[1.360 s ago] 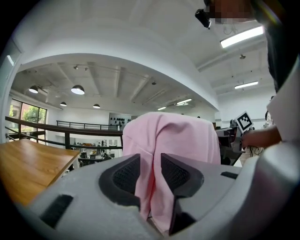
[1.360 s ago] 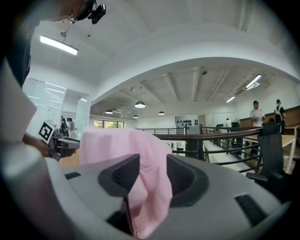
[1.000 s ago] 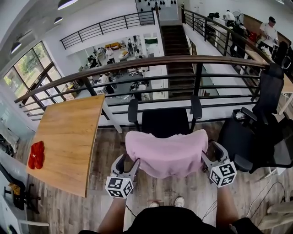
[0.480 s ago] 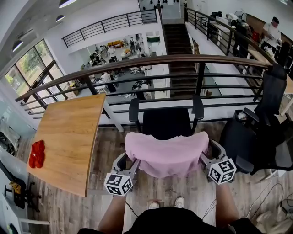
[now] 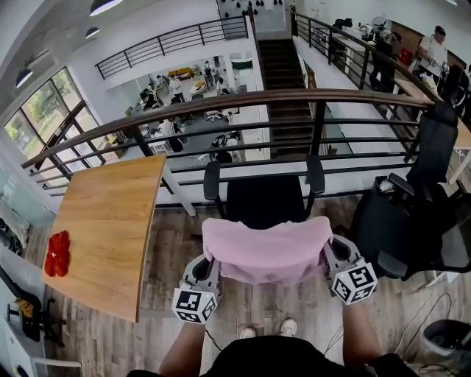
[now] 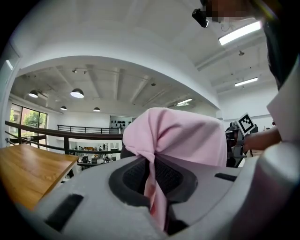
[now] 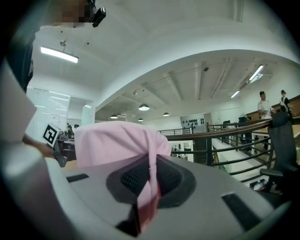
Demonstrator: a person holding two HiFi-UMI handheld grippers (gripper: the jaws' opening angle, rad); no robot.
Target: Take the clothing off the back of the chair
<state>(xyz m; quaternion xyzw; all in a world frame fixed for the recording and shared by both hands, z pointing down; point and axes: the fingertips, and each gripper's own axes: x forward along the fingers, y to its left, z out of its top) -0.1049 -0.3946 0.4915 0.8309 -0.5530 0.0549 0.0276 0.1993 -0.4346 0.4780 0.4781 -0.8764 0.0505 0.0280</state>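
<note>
My left tool [image 5: 209, 265] and right tool [image 5: 328, 254], spread a second ago, are closing and now pinch the pink shirt [image 5: 267, 249] at both edges; it still drapes over the chair [image 5: 265, 197] back.

- Mezzanine spot: dark railing [image 5: 243, 99] with a wooden top rail runs across, open office floor below.
- Staircase [image 5: 283, 66] behind it.
- Light wooden table [image 5: 110, 228] on the left, something red [image 5: 57, 254] near its edge.
- Grey-brown plank floor [image 5: 169, 243].
- Spare black office chair [image 5: 412, 221] on the right.
- Big windows [image 5: 40, 110] far left, round ceiling lamps [image 5: 107, 6] lit.
</note>
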